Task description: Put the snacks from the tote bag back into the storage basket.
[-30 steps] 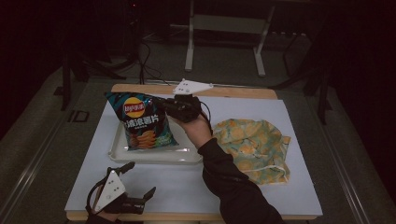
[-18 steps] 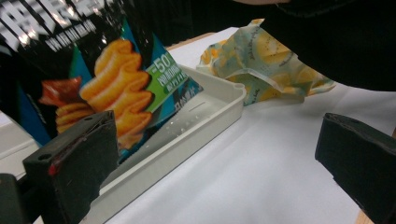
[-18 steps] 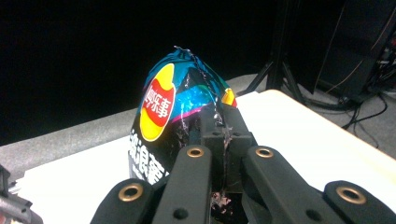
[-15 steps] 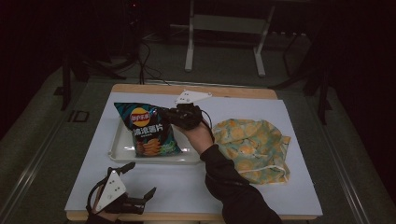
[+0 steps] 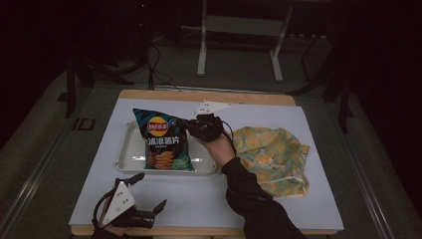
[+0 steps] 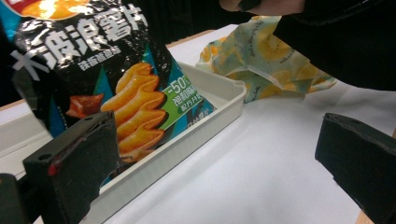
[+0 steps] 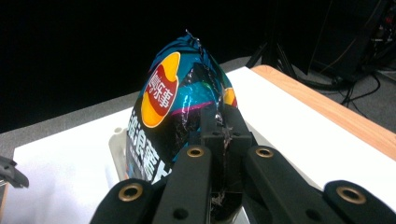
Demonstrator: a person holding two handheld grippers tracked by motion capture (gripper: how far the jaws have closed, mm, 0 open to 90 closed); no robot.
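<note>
**Chip bag held upright in tray**

On a white-topped desk [image 5: 318, 199], the right hand-held gripper [image 5: 191, 126] has its jaws pressed together on the side edge of a bag of chips [image 5: 163, 142], seen up close in the right gripper view with the foil pinched between the black jaws. The bag [image 7: 182, 121] stands tilted with its bottom resting in a shallow white tray [image 5: 127, 162], its top corner raised above the tray's far rim. A person's right hand [image 5: 219, 147], in a dark sleeve, grips the tool from the right. Just beside that hand lies a crumpled yellow-and-green patterned cloth [image 5: 273, 157], flat on the desk to the right of the tray. The left hand-held gripper [image 5: 149, 211] rests near the desk's front edge, well apart from the tray, its jaws spread wide with nothing between them; its own view looks across the bare desk at the tray [image 6: 224, 100] and bag [image 6: 107, 79].
</note>
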